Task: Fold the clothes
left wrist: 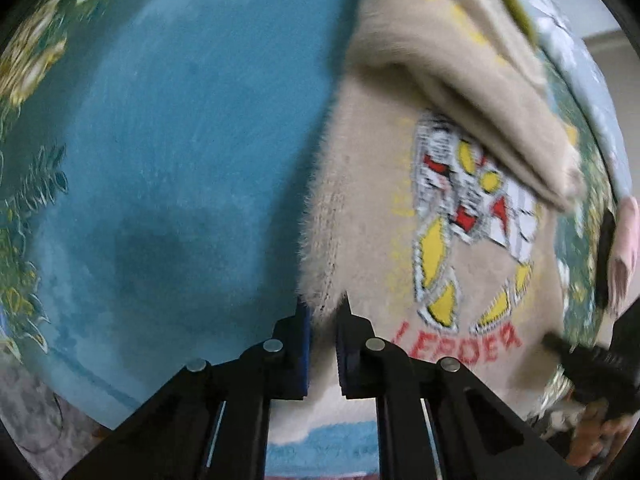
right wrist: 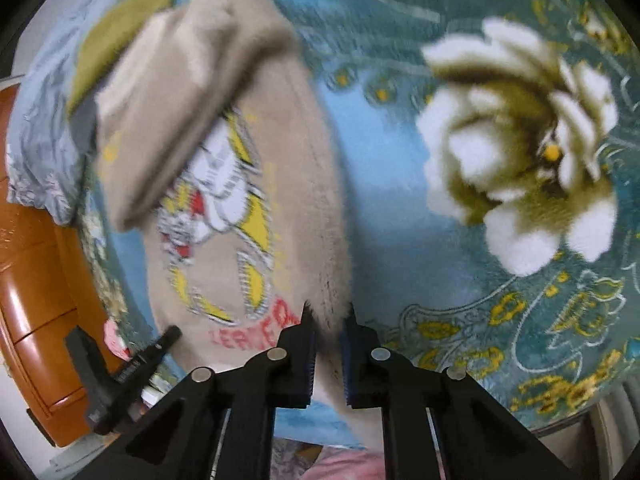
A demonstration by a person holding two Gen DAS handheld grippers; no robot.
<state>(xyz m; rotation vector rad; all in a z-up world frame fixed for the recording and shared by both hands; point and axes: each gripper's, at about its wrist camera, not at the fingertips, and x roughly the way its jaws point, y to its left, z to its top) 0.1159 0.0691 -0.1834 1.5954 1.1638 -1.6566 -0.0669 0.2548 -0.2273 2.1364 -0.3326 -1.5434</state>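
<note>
Mid-fold on the beige sweater point(left wrist: 372, 220), lying on the blue blanket point(left wrist: 168, 140), one sleeve already across at 1 o'clock. Left claw point(left wrist: 322, 320) and right claw point(right wrist: 329, 322) both clamped on hem corners. Next, prob: lift both evenly, carry hem twd collar.

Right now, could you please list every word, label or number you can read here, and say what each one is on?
"LEADER", or close to it: red letters on the beige sweater, under its cartoon print; motion blur leaves the middle letters unsure.
White marking on the other claw in the right wrist view: too small and blurred to read.
</note>
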